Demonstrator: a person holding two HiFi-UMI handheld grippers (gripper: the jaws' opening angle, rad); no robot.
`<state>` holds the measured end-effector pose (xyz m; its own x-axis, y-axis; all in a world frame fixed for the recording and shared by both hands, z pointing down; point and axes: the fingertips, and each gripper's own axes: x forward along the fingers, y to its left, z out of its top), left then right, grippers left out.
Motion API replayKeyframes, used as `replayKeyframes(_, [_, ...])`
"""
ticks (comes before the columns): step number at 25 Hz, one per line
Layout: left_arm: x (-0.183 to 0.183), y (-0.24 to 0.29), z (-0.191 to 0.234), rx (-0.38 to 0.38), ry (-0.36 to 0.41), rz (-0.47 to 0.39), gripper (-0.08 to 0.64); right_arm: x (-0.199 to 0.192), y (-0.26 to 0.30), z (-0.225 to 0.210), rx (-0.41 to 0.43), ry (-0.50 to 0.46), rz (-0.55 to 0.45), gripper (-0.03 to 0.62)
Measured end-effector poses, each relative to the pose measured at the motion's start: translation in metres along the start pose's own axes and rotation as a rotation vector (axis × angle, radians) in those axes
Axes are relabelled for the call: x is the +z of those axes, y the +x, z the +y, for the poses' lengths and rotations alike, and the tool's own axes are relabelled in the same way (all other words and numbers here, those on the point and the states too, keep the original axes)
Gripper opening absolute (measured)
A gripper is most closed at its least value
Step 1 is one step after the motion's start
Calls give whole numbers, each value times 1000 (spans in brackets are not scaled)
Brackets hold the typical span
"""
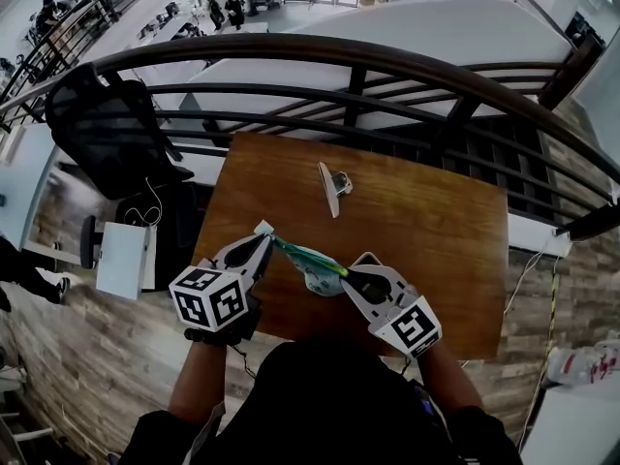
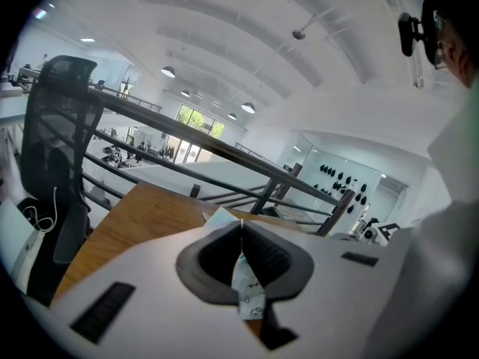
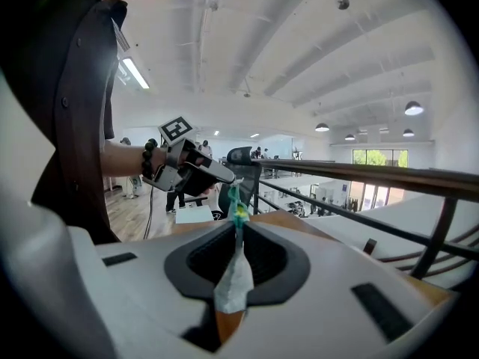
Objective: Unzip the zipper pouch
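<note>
We see the zipper pouch [image 1: 312, 260] held up above the near edge of the wooden table [image 1: 426, 221], stretched between the two claws. Its green zipper edge [image 1: 308, 256] runs in a taut line from one claw to the other.

The left gripper [image 1: 266, 243] has its jaws fully together on one end of the zipper pouch. In the left gripper view the two dark pads of the left gripper [image 2: 241, 224] meet along a thin seam, and a strip of the pale printed fabric [image 2: 248, 290] hangs down out of that seam.

The right gripper [image 1: 347, 277] is clamped on the other end. In the right gripper view we find the jaws of the right gripper [image 3: 238, 226] drawn in to a very narrow slit, pressing on the pouch, with the fabric [image 3: 232, 283] bunched and hanging below the pads. A bit of the green zipper [image 3: 238, 214] shows right at the jaw tips. Whether the pads grip the slider itself or only the cloth beside it, we cannot tell. Beyond those tips the left gripper [image 3: 198, 167] appears, meeting the pouch's far end.

A binder clip [image 1: 334, 187] lies farther back on the table, well apart from the pouch.
</note>
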<state>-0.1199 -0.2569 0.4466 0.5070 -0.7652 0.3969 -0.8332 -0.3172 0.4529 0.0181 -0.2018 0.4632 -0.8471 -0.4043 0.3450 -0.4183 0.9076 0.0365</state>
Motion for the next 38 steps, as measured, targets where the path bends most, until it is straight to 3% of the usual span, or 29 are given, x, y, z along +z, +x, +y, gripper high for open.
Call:
replayKeyframes(5, [10, -6, 2, 6, -2, -29, 17, -6, 7, 6, 21, -25, 28, 37])
replayKeyframes(9, [8, -7, 2, -18, 1, -32, 18, -14, 14, 5, 13, -21, 53, 97])
replayKeyframes(10, [8, -7, 1, -27, -1, -36, 27, -15, 15, 3, 10, -13, 56, 128])
replayKeyframes(12, [5, -6, -1, -43, -5, -31, 94, -17, 15, -1, 3, -7, 63, 130])
replayKeyframes(14, [0, -4, -1, -44, -7, -19, 98, -18, 12, -5, -9, -3, 61, 129])
replayKeyframes(27, [-3, -1, -7, -54, -37, -59, 98, -15, -44, -52, -184, 71, 4, 123])
replayKeyframes(35, [15, -8, -24, -56, 103, -180, 78, 3, -92, -67, -316, 83, -64, 72])
replayKeyframes(38, [22, -12, -31, -50, 151, -240, 54, 12, -111, -73, -375, 91, -132, 52])
